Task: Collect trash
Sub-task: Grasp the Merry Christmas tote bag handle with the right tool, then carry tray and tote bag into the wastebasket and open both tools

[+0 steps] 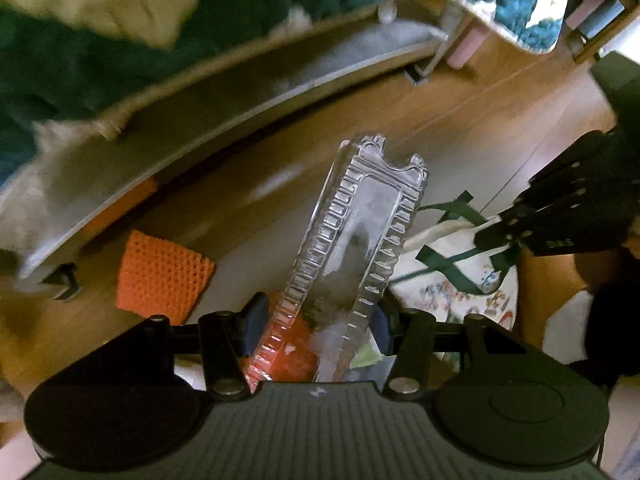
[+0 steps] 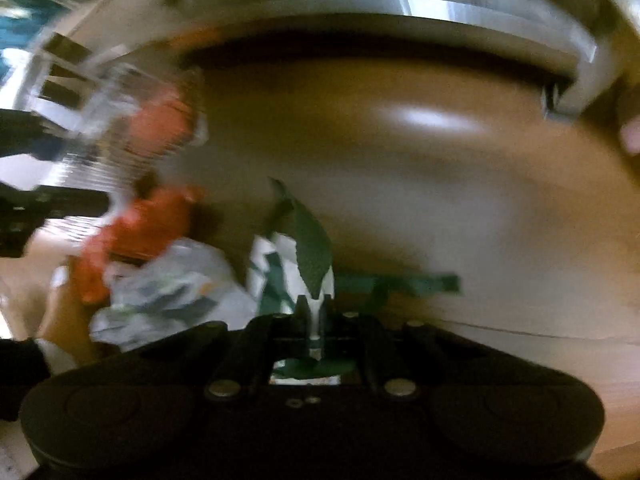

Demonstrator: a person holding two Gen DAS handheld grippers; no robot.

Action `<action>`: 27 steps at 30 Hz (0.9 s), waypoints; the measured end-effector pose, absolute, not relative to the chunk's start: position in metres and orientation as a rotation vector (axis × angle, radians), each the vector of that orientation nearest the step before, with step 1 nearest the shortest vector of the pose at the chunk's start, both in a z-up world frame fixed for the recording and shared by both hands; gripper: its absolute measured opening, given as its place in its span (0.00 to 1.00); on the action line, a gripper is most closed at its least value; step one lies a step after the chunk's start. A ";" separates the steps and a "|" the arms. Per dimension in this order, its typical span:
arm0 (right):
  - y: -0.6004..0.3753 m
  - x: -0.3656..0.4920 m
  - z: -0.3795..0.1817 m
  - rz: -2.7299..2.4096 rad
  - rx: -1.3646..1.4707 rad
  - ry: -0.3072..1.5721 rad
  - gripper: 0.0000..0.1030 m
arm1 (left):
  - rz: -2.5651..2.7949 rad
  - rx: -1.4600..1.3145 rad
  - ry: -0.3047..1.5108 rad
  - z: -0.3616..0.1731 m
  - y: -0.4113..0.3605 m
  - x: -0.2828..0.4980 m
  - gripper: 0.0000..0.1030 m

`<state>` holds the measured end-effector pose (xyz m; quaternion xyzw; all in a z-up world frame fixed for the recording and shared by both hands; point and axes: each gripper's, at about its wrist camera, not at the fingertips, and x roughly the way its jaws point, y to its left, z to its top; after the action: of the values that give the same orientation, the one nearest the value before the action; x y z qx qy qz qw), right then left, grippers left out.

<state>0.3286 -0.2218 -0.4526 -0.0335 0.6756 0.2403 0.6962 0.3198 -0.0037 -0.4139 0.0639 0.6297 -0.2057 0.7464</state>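
My left gripper (image 1: pixel 316 318) is shut on a clear plastic clamshell container (image 1: pixel 360 232), which stands up between the fingers above the floor. An orange foam net (image 1: pixel 160 276) lies on the wooden floor to its left. A white tote bag with green straps (image 1: pixel 456 276) sits at the right, and my right gripper (image 1: pixel 560 216) holds it there. In the blurred right wrist view my right gripper (image 2: pixel 314 304) is shut on the bag's green-and-white edge (image 2: pixel 308 256). The bag holds crumpled wrappers (image 2: pixel 172 284) and orange trash (image 2: pixel 148 220). The clear container (image 2: pixel 120 120) shows blurred at the left.
A bed with a green blanket (image 1: pixel 80 72) and a grey metal frame (image 1: pixel 200 136) runs across the top. A frame foot (image 1: pixel 64 284) stands on the wooden floor at the left. A chair or table leg (image 1: pixel 600 12) stands at the top right.
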 end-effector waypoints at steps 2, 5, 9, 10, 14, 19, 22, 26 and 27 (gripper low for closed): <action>-0.216 0.328 -0.414 0.560 -0.099 1.464 0.04 | -0.438 0.134 1.368 -0.385 -0.002 0.318 0.50; -0.206 0.324 -0.359 0.576 -0.135 1.368 0.04 | -0.418 0.127 1.331 -0.337 -0.001 0.315 0.50; -0.205 0.318 -0.282 0.559 -0.126 1.238 0.04 | -0.372 0.080 1.277 -0.272 0.002 0.302 0.50; -0.203 0.314 -0.265 0.556 -0.136 1.206 0.04 | -0.363 0.070 1.261 -0.257 0.001 0.297 0.51; -0.201 0.291 -0.198 0.538 -0.130 1.082 0.04 | -0.314 0.044 1.188 -0.196 0.000 0.271 0.51; -0.194 0.257 -0.130 0.528 -0.149 0.942 0.04 | -0.256 0.017 1.071 -0.129 0.002 0.234 0.51; -0.190 0.237 -0.094 0.527 -0.164 0.859 0.04 | -0.218 0.000 1.011 -0.095 0.010 0.213 0.51; -0.184 0.219 -0.042 0.522 -0.182 0.739 0.04 | -0.168 -0.028 0.928 -0.050 0.021 0.188 0.51; -0.182 0.217 -0.032 0.522 -0.188 0.712 0.04 | -0.155 -0.032 0.907 -0.039 0.023 0.186 0.51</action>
<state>0.2168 -0.1818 -0.0315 -0.0908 0.3441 0.2522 0.8998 0.1856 0.0234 -0.0393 -0.0153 0.4374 -0.0749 0.8960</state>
